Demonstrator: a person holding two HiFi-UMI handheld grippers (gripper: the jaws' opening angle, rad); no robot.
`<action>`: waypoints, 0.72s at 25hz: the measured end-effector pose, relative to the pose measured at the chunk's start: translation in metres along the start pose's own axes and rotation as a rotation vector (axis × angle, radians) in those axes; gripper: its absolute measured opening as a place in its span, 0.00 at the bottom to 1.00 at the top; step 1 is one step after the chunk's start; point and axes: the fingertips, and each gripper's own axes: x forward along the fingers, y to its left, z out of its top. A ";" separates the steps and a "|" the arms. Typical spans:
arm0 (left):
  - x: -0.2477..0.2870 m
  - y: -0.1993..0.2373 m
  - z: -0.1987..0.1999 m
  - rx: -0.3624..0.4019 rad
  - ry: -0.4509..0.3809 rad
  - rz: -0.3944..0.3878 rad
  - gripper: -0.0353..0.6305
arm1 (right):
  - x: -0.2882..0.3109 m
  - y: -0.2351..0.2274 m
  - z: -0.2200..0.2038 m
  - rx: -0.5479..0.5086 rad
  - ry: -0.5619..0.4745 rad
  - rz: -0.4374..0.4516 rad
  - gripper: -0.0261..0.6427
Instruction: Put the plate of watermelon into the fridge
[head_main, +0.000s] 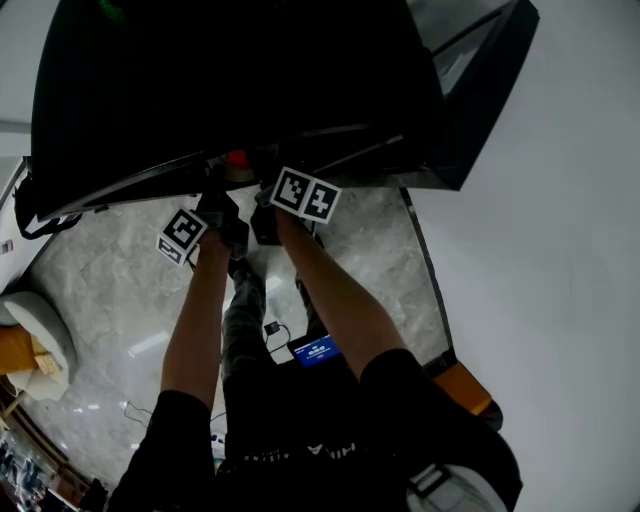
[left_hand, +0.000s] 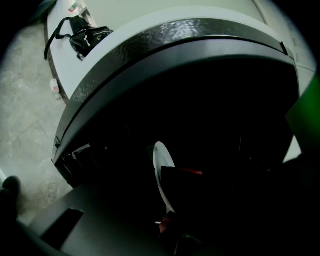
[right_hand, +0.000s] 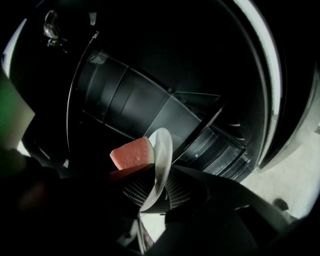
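The white plate (right_hand: 162, 145) carries a wedge of red watermelon (right_hand: 131, 152) and stands edge-on in the dark fridge interior (right_hand: 130, 100). My right gripper (right_hand: 152, 192) is shut on the plate's rim, with a ribbed pad against each face. In the left gripper view the plate (left_hand: 161, 165) shows as a pale sliver, with a dark jaw laid over its right face. The left gripper (left_hand: 167, 215) is too dark to tell how it stands. In the head view both grippers, left (head_main: 222, 200) and right (head_main: 265, 205), reach side by side to the fridge's opening (head_main: 200, 90), beside a red spot of watermelon (head_main: 237, 158).
The fridge door (head_main: 480, 90) stands open at the right, its ribbed door shelves (right_hand: 215, 150) close beside the plate. A black bag (left_hand: 85, 35) lies on a white top at the left. Below are a marble floor (head_main: 100, 270), a beige seat (head_main: 35, 335) and an orange object (head_main: 465, 385).
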 end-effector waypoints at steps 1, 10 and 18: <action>-0.004 -0.002 -0.002 0.035 0.015 0.006 0.09 | 0.000 0.000 0.000 0.010 -0.001 -0.004 0.11; -0.019 -0.004 -0.010 0.153 0.043 -0.015 0.12 | -0.001 -0.001 0.004 0.135 -0.025 0.004 0.11; -0.015 -0.013 -0.009 0.199 0.089 -0.015 0.15 | 0.008 0.005 0.024 0.298 -0.110 0.027 0.08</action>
